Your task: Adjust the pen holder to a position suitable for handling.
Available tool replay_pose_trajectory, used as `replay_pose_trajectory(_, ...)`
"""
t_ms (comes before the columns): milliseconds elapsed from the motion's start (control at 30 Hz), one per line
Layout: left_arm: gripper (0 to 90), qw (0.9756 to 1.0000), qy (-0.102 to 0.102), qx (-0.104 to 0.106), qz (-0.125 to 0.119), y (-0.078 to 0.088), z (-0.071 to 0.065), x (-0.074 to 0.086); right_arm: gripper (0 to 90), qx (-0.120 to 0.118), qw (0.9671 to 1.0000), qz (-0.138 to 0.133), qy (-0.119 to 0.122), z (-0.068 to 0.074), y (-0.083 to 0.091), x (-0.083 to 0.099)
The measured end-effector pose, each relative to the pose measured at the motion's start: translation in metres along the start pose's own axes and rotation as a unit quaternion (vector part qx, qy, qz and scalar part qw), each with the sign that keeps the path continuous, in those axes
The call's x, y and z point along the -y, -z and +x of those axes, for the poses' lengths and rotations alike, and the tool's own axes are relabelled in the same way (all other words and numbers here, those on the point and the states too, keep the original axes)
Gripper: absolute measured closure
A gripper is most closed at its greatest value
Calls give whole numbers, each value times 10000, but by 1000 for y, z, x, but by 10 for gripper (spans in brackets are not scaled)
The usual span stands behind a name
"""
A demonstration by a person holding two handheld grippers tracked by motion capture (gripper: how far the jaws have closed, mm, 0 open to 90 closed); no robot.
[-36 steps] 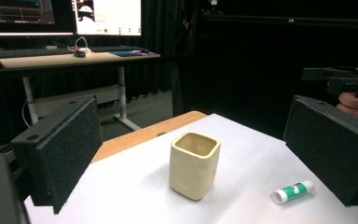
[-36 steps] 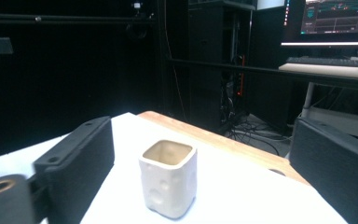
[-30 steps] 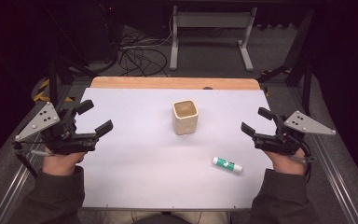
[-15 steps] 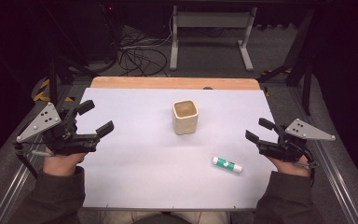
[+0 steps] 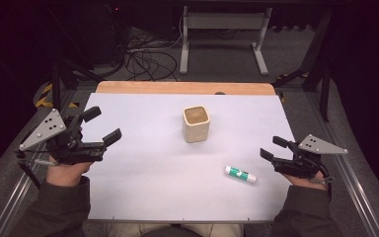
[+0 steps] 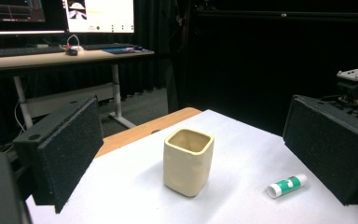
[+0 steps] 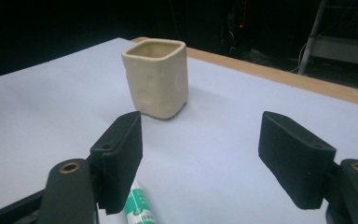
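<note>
Right tool [image 5: 273,149] (spread, empty) hovers low beside glue stick [image 5: 240,174]; left tool [image 5: 107,127] spread.

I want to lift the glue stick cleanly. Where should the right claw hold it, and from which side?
Grip the glue stick across its middle, coming from above. It lies flat on the table, long axis roughly left-right, so only its round sides are free. The open right claw is nearest; turn it so the jaws straddle the tube's width.

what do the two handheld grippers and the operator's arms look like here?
Left gripper and right gripper: black bodies, each topped by a grey three-cornered plate with small holes. Jaws are black blocks with rough foam-like pads. Thin cables trail behind each. The person wears dark olive-grey long sleeves.
</note>
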State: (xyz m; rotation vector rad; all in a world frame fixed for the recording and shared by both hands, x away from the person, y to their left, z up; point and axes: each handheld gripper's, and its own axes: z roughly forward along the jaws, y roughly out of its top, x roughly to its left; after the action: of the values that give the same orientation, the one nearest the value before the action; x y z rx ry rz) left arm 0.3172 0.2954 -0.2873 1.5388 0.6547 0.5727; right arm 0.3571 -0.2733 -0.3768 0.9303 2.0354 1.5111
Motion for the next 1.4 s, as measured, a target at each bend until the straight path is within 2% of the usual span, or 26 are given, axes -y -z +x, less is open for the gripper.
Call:
replay_pose_trajectory(167, 54, 10000, -23, 5, 4, 0, 0, 0, 325, -81, 9999, 118, -60, -5, -1, 13)
replay_pose_trajectory(333, 54, 10000, -23, 9, 10, 0, -1, 0, 333, -177, 9996, 203, -28, -6, -1, 19)
replay_pose_trajectory(533, 54, 10000, -25, -9, 24, -1, -1, 1, 333, -450, 9982, 397, 53, -9, -5, 32)
replay_pose_trajectory(800, 54, 10000, -44, 7, 38, -2, -2, 1, 322, -825, 9940, 693, 209, -8, -13, 42)
replay_pose_trajectory(1067, 54, 10000, -61, 16, 67, -3, -2, 2, 311, -994, 9901, 949, 284, -6, -18, 46)
replay_pose_trajectory(1100, 54, 10000, -62, 17, 68, -3, -2, 2, 309, -1047, 9886, 1039, 315, -6, -20, 47)
replay_pose_trajectory(1267, 54, 10000, -58, 25, 62, -3, -3, 2, 310, -1106, 9855, 1224, 399, -4, -24, 50)
replay_pose_trajectory(1400, 54, 9999, -81, 40, 83, -5, -3, 2, 311, -1148, 9816, 1449, 484, -2, -29, 54)
